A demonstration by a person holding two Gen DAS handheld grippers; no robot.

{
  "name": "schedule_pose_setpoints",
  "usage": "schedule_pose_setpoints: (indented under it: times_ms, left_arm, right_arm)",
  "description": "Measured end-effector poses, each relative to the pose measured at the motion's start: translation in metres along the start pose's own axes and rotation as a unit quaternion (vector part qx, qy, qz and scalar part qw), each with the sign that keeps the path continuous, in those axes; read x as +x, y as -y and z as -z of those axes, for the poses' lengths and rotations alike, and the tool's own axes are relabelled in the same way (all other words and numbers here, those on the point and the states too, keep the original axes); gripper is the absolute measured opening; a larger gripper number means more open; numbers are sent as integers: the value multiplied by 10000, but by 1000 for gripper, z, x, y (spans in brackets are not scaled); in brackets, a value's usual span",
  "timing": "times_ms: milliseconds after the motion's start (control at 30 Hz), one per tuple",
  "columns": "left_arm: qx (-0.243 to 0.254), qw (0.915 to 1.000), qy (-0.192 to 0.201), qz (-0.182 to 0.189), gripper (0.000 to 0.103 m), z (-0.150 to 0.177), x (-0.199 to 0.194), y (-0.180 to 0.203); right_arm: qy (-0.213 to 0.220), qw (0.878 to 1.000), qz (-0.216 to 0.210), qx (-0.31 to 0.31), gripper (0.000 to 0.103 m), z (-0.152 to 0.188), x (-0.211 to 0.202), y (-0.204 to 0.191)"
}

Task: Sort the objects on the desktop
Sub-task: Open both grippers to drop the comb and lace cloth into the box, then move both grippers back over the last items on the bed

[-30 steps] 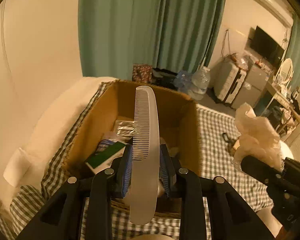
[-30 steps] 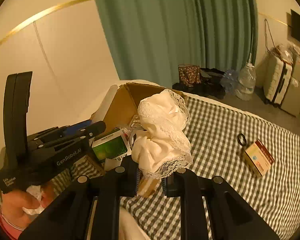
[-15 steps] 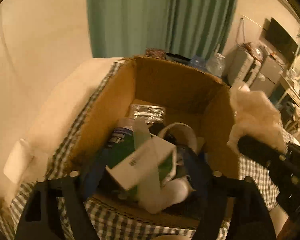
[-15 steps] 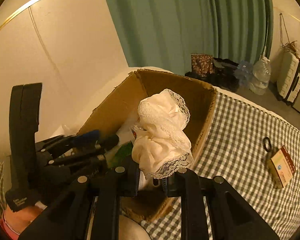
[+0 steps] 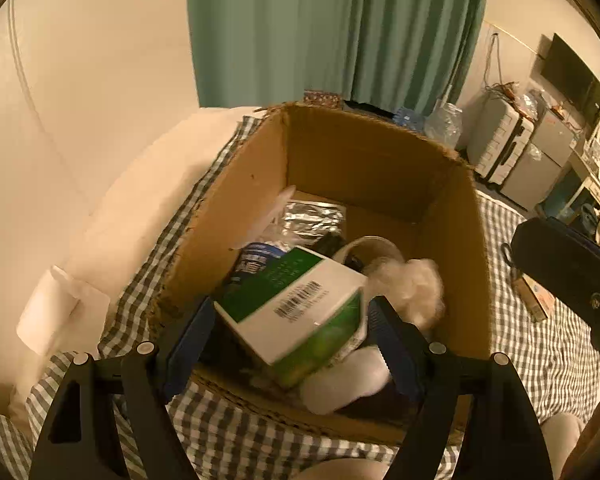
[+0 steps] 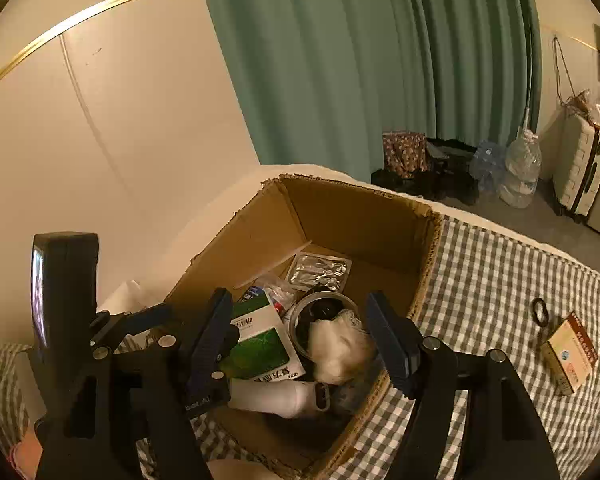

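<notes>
The lace cloth (image 6: 340, 350) now lies in the cardboard box (image 6: 364, 216) (beside the green carton (image 6: 260, 344)), dropped from the right gripper (image 6: 300, 340), whose jaws are opening; the left gripper (image 5: 290, 340), comb gone, gapes empty.

You have the cardboard box (image 6: 364, 216) on the checked cloth (image 6: 496, 272), near the wall. In it, the carton (image 6: 260, 344) lies left of the round tin (image 6: 320, 320); the lace cloth (image 6: 340, 348) sits on what seems the tin's near rim. The foil packet (image 6: 320, 270) lies behind them, and the small box (image 6: 568, 354) and ring (image 6: 540, 310) lie right of the cardboard box.
</notes>
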State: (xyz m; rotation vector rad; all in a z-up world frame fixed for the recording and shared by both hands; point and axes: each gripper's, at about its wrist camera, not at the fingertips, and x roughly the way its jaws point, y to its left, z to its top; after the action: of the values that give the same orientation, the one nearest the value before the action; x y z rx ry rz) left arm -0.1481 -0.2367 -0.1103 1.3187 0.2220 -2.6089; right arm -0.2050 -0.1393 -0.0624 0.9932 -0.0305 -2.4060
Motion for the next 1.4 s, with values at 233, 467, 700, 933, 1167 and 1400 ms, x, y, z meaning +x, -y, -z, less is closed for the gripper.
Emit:
schedule_pose_setpoints:
  times_ms: [233,467,700,933,1167,1400]
  left_arm:
    - [214,9992,259,234,92,8,-33,39]
    - [849,9944,426,462,93,29,-57,115]
    - [1534,9859,477,469,102,56,-52,197]
    - [1775,9827,1,530,103,70,-10,245]
    - [1695,9838,-412,408,103,73,39,261]
    - [1649,9840,-630,240,103,63,92,281]
  right_arm:
    - [125,9995,190,220,69,15,-41,24]
    - [343,9945,945,301,81,42,-92,77]
    - [90,9868,1473,665,89,86,-127,159]
    - [-186,9748,2177,440,94,129,-125,215]
    - [-374,9749,2104,616,95,141,-89,266]
    - [-801,9713,2238,-61,95,136,-27,301]
